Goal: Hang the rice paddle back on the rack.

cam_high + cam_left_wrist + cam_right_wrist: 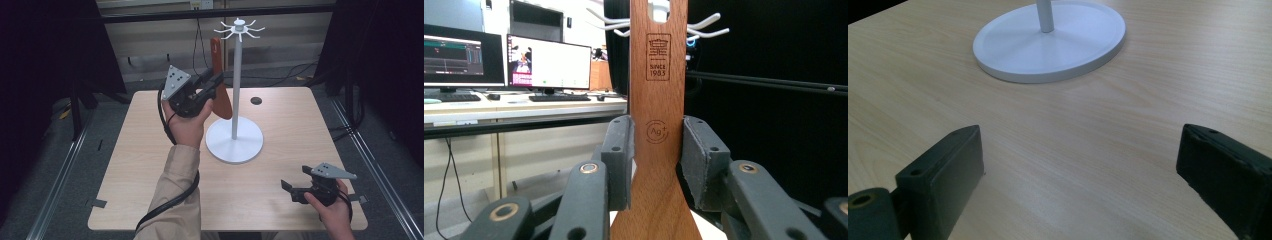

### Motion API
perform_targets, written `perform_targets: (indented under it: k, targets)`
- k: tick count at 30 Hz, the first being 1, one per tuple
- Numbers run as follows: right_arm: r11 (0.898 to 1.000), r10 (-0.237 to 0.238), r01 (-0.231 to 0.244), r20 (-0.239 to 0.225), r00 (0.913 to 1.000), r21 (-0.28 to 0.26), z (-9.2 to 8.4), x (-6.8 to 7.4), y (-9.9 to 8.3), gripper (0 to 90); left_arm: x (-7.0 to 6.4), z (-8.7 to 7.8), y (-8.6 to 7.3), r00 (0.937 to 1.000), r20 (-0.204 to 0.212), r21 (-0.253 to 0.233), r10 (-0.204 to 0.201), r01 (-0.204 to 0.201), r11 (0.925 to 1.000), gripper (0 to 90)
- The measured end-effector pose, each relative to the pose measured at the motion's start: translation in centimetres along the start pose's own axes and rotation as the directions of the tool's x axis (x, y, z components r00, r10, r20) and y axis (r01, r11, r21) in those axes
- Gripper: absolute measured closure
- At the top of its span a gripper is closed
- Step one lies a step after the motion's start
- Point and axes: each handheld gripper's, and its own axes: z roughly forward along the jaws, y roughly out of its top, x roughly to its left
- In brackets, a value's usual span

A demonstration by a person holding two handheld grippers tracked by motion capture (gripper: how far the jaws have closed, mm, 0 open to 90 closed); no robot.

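A flat wooden spatula (658,125) is standing upright, gripped by the left gripper (212,82) at centre frame beside a white metal rack (236,75). The right gripper (289,186) is resting low at lower right, jaws spread wide and holding nothing.

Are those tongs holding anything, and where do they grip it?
The left tongs grip a wooden spatula by the lower handle, just above the blade. The right tongs are open and hold nothing.

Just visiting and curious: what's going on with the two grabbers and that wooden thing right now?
Left gripper clamped on wooden spatula, upright beside white hook stand. Right gripper open, empty, low over table. Nothing in the way.
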Motion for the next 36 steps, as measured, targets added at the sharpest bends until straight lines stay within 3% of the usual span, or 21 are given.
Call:
perform_targets:
  k: [5,11,13,20,28,36]
  targets:
    - [1.000,0.009,-0.009,-0.003,1.0000,-0.006,-0.1,0.0,0.0,4.5,-0.1,0.5,0.3,0.9998,-0.003,0.017,0.020,-0.020,0.9996,66.2]
    - [1.000,0.010,-0.010,-0.004,0.9999,-0.007,-0.1,0.0,0.0,4.5,0.0,1.3,0.3,0.9997,-0.015,0.029,0.018,-0.018,0.9994,66.2]
    - [1.000,0.010,-0.010,-0.007,0.9999,-0.006,-0.1,0.0,0.0,4.5,-0.1,1.6,0.3,0.9998,-0.022,0.014,0.001,-0.001,0.9999,66.2]
    - [1.000,0.007,-0.007,-0.001,1.0000,-0.004,-0.1,-0.3,0.0,4.6,0.0,2.3,0.2,0.9996,-0.021,0.028,0.018,-0.018,0.9994,66.2]
    - [1.000,0.016,-0.016,0.000,0.9999,-0.006,-0.3,-0.3,0.0,4.5,-0.1,2.6,-0.3,0.9995,-0.030,0.011,0.001,0.000,0.9999,66.1]
    - [1.000,0.011,-0.011,-0.007,0.9999,-0.007,-0.3,-0.2,0.0,4.5,0.0,2.9,-0.2,0.9992,-0.035,0.028,0.018,-0.017,0.9995,66.1]
